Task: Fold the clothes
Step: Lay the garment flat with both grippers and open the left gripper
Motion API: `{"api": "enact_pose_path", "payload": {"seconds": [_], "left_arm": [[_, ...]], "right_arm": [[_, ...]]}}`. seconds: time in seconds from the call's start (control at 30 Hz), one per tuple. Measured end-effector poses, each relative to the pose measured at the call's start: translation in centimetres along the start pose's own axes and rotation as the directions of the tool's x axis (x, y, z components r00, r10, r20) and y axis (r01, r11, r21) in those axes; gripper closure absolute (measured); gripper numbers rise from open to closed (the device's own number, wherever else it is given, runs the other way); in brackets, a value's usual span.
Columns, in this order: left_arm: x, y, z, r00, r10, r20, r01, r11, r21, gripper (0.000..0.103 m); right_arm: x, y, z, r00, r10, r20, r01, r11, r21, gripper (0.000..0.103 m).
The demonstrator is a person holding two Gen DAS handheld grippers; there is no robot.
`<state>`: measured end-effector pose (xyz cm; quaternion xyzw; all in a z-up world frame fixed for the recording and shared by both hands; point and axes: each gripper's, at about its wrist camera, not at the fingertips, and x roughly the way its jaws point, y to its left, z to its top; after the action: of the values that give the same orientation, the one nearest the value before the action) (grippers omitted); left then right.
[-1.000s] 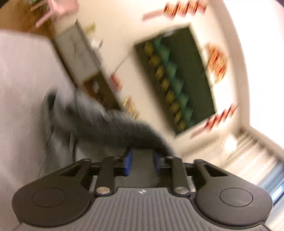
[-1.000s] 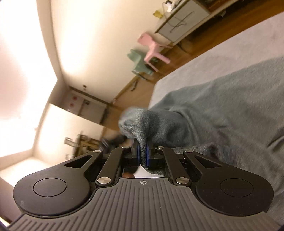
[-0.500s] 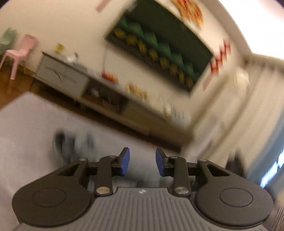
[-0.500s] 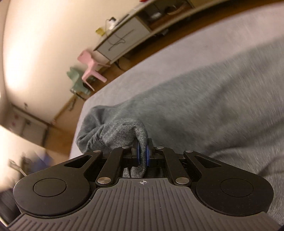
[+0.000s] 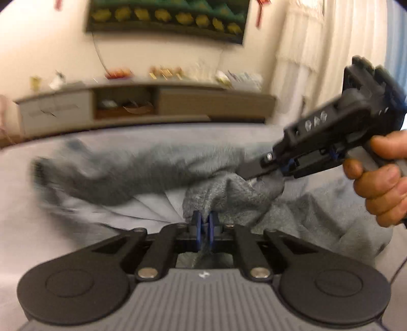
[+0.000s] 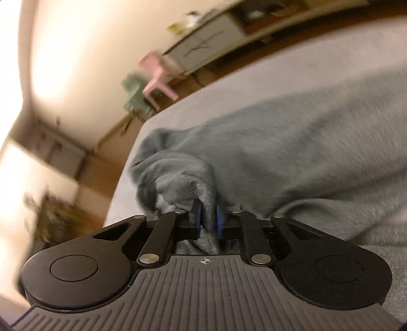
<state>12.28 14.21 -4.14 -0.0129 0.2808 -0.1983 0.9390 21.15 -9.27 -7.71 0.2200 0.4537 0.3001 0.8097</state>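
A grey fleece garment (image 5: pixel 152 175) lies rumpled across a pale grey bed sheet (image 5: pixel 76 229). My left gripper (image 5: pixel 203 225) is shut on a raised fold of it near the front. Just beyond and to the right, a hand (image 5: pixel 376 183) holds my right gripper (image 5: pixel 279 173), whose tip sits at another bunched fold. In the right wrist view the garment (image 6: pixel 292 152) fills the right side. There my right gripper (image 6: pixel 208 220) has its jaws opening, the blue pads standing apart with a fold of fleece still loose between them.
Past the far edge of the bed stand a low sideboard (image 5: pixel 178 104), a dark wall picture (image 5: pixel 165 17) and pale curtains (image 5: pixel 305 63). A pink chair (image 6: pixel 157 73) and a green chair (image 6: pixel 134 94) stand on the wooden floor off the bed's corner.
My left gripper swung round from the wall to the bed and went from open to shut on the garment. My right gripper sank toward the bed and its pads parted around the fold.
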Motion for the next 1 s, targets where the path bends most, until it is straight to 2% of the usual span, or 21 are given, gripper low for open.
{"api": "enact_pose_path", "payload": {"seconds": [0.03,0.07,0.1,0.13,0.2,0.27,0.33,0.4,0.47,0.5,0.53,0.57,0.6,0.63,0.73,0.77,0.8,0.87,0.93,1.0], "left_arm": [[-2.9,0.5,-0.1,0.999,0.027,0.044,-0.025,0.999,-0.042,0.098],[-5.9,1.0,-0.7,0.994,0.093,0.064,-0.088,0.993,-0.073,0.098],[-9.0,1.5,-1.6,0.982,0.174,0.073,-0.166,0.981,-0.099,0.098],[-10.9,1.9,-2.6,0.967,0.251,0.046,-0.244,0.962,-0.12,0.098],[-12.7,2.9,-5.4,0.924,0.378,-0.062,-0.383,0.916,-0.121,0.098],[-13.1,4.1,-7.7,0.905,0.401,-0.143,-0.419,0.898,-0.135,0.098],[-13.5,4.8,-8.3,0.928,0.346,-0.14,-0.368,0.911,-0.188,0.098],[-13.9,5.0,-7.6,0.941,0.325,-0.089,-0.337,0.916,-0.218,0.091],[-14.1,5.3,-6.4,0.946,0.321,-0.032,-0.318,0.911,-0.263,0.067],[-13.7,5.8,-5.9,0.95,0.313,-0.018,-0.304,0.906,-0.294,0.061],[-13.2,6.4,-5.4,0.954,0.3,-0.007,-0.286,0.902,-0.324,0.046],[-12.5,6.9,-5.1,0.958,0.287,-0.007,-0.271,0.895,-0.355,0.036],[-11.4,7.3,-5.0,0.957,0.287,-0.027,-0.276,0.885,-0.374,0.034],[-11.2,7.4,-5.3,0.949,0.311,-0.053,-0.308,0.873,-0.378,0.033],[-9.4,7.7,-6.1,0.908,0.406,-0.101,-0.414,0.838,-0.355,0.037],[-8.9,7.5,-6.3,0.908,0.406,-0.104,-0.416,0.844,-0.339,0.04],[-8.5,7.1,-6.3,0.912,0.396,-0.104,-0.408,0.856,-0.318,0.044],[-7.6,5.7,-6.2,0.921,0.379,-0.092,-0.39,0.886,-0.253,0.065],[-7.1,3.1,-6.0,0.939,0.342,-0.042,-0.345,0.93,-0.13,0.065],[-6.4,0.6,-6.0,0.954,0.299,-0.012,-0.299,0.954,0.01,0.063]], "right_arm": [[-0.5,1.6,-0.3,1.0,0.029,-0.009,-0.03,0.998,-0.058,0.075],[-0.9,3.2,-0.6,0.998,0.059,-0.021,-0.061,0.991,-0.115,0.055],[-1.5,4.6,-1.0,0.995,0.091,-0.041,-0.097,0.98,-0.174,0.046],[-1.7,5.9,-1.6,0.993,0.099,-0.065,-0.111,0.966,-0.235,0.046],[-1.7,7.6,-2.6,0.996,0.019,-0.092,-0.05,0.937,-0.346,0.047],[-1.4,7.7,-3.7,0.993,-0.098,-0.069,0.062,0.913,-0.404,0.05],[-1.6,7.0,-4.7,0.981,-0.191,-0.04,0.156,0.891,-0.426,0.051],[-2.3,6.1,-5.2,0.968,-0.249,-0.022,0.217,0.881,-0.421,0.051],[-3.2,4.9,-5.5,0.959,-0.284,-0.015,0.255,0.882,-0.397,0.051],[-3.8,4.4,-5.6,0.954,-0.301,-0.01,0.273,0.88,-0.388,0.051],[-4.8,4.4,-5.5,0.949,-0.316,0.003,0.292,0.872,-0.393,0.051],[-5.6,4.6,-5.3,0.944,-0.329,0.018,0.308,0.863,-0.401,0.051],[-5.5,5.6,-4.9,0.943,-0.331,0.035,0.314,0.849,-0.424,0.05],[-5.1,7.0,-4.5,0.945,-0.323,0.046,0.307,0.834,-0.458,0.05],[-2.6,11.6,-3.5,0.951,-0.3,0.073,0.287,0.77,-0.571,0.047],[-1.1,13.5,-3.3,0.953,-0.293,0.08,0.278,0.74,-0.613,0.045],[0.4,15.4,-3.0,0.955,-0.285,0.086,0.27,0.707,-0.653,0.044],[3.8,18.9,-2.2,0.955,-0.278,0.101,0.263,0.647,-0.715,0.043],[8.4,21.6,-1.4,0.953,-0.284,0.107,0.267,0.616,-0.741,0.041],[12.9,23.2,-0.7,0.945,-0.31,0.1,0.275,0.596,-0.754,0.038]]}}
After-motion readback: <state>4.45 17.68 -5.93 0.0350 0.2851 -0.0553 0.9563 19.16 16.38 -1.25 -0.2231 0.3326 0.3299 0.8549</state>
